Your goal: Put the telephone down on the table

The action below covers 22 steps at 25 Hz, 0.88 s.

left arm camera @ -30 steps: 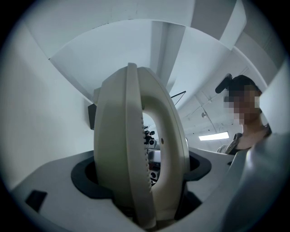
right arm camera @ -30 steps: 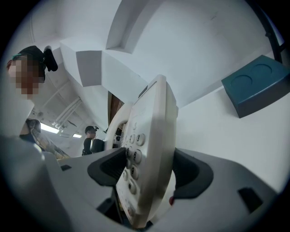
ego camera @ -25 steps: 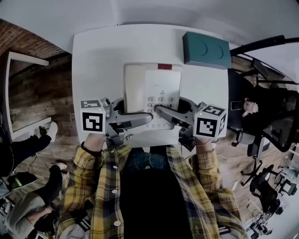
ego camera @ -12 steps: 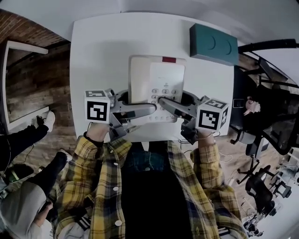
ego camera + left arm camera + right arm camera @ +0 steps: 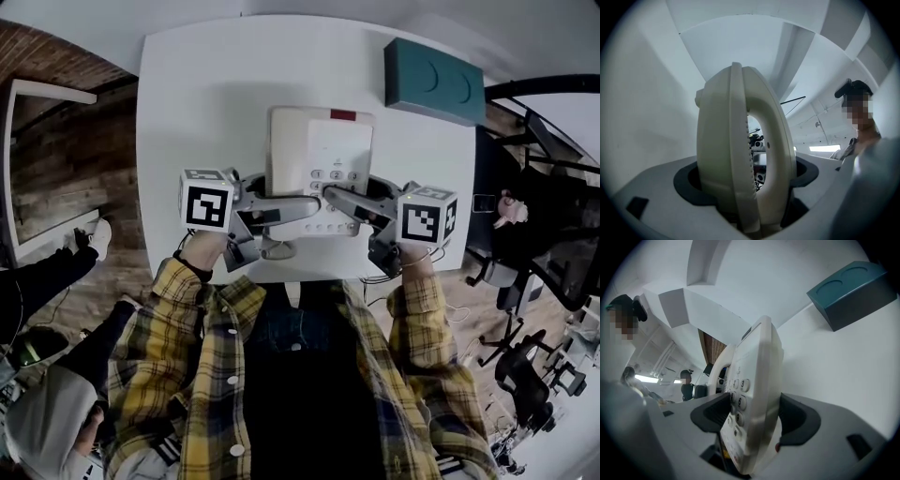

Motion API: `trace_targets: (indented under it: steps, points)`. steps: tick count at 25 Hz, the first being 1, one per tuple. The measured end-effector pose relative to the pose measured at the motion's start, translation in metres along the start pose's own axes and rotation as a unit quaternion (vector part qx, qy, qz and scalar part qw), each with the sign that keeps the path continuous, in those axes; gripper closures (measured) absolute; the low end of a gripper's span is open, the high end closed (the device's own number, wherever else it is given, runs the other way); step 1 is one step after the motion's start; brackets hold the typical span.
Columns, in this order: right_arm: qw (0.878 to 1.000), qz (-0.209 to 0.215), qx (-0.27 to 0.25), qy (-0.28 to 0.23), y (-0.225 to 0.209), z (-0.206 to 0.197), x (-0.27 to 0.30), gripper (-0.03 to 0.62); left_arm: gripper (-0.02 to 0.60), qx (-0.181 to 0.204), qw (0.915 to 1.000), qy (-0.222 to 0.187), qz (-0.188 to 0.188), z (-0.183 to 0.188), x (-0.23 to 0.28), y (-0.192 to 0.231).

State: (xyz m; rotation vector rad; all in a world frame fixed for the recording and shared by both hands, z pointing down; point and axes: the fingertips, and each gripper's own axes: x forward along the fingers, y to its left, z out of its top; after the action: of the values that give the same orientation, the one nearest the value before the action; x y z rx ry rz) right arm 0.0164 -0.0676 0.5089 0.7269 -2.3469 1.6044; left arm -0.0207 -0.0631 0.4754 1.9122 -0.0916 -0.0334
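Telephone: the cream plastic push-button telephone (image 5: 319,159) is seen over the middle of the white table (image 5: 197,112), with its red strip at the far edge and the keypad on its right half. It's gripped from both near sides. Whether the underside is actually touching the tabletop can't really be told.

Left gripper: the left gripper (image 5: 747,180) is clamped shut on the handset side of the telephone, which is seen edge-on there. The dark pads are pressed against both faces.

Right gripper: the right gripper (image 5: 757,418) is closed on the keypad edge. One pad is laid over the number keys and the other is pressed against the back.

Box: a teal rectangular box (image 5: 431,82) is parked at the table's far right corner, well apart from the telephone.

Person: a yellow plaid shirt (image 5: 187,375) is worn.
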Motion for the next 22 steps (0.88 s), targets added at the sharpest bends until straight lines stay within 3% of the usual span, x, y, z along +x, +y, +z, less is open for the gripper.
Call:
trace_targets:
  steps: [6,12,22]
  points:
    - [1.000,0.005,0.020,0.003,-0.018,-0.002,0.000,0.303,0.144,-0.013,0.9996,0.022,0.009,-0.004,0.010,0.017]
    - [0.999,0.001,0.039,0.012,-0.037,-0.005,0.002,0.301,0.144,-0.051,0.9974,0.040,0.032,-0.008,0.019,0.033]
    - [0.998,-0.014,0.065,0.009,-0.053,-0.010,0.005,0.301,0.143,-0.108,0.9924,0.026,0.053,-0.012,0.021,0.052]
